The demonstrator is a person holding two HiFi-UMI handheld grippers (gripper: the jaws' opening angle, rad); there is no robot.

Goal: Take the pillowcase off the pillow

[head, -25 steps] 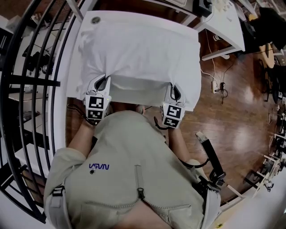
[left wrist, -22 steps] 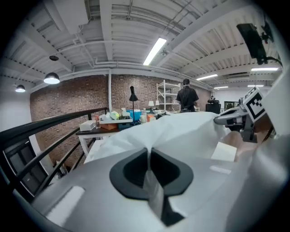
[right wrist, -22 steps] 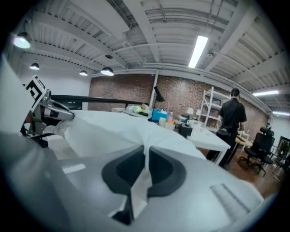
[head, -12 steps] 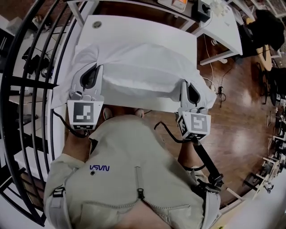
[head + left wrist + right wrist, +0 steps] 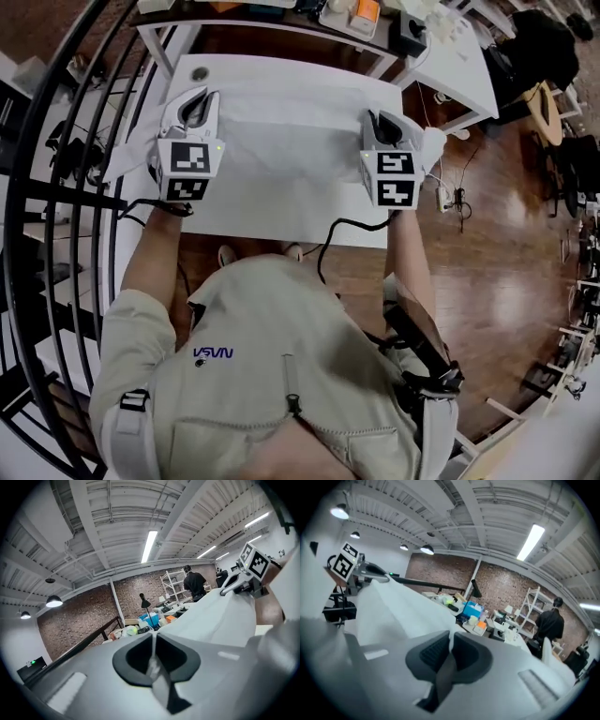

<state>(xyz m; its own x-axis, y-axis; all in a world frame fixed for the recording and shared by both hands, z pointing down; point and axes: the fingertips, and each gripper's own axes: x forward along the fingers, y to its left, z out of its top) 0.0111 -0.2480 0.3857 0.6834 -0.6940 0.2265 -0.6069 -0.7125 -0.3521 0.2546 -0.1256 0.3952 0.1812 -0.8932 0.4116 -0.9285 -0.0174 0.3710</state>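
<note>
The person holds up two grippers over the white counter. The white pillowcase is stretched between them, up off the counter.

The left gripper is pinched tight on a thin edge of the pillowcase. The white cloth sticks up between its dark pads. From there the cloth runs across to the other gripper.

The right gripper is pinched tight on the pillowcase too. A bit of white cloth pokes up between its pads.

In the head view the two grippers are well apart. One holds the left end of the cloth and one holds the right end. The cloth between them looks smooth and pulled flat.

The pillowcase is like a bag. The cloth is white all over, and so is the counter under it, so I cannot tell if the pillow is inside.

Far behind, on another counter, there is a blue box with small things beside it. I cannot tell what is in the box.
</note>
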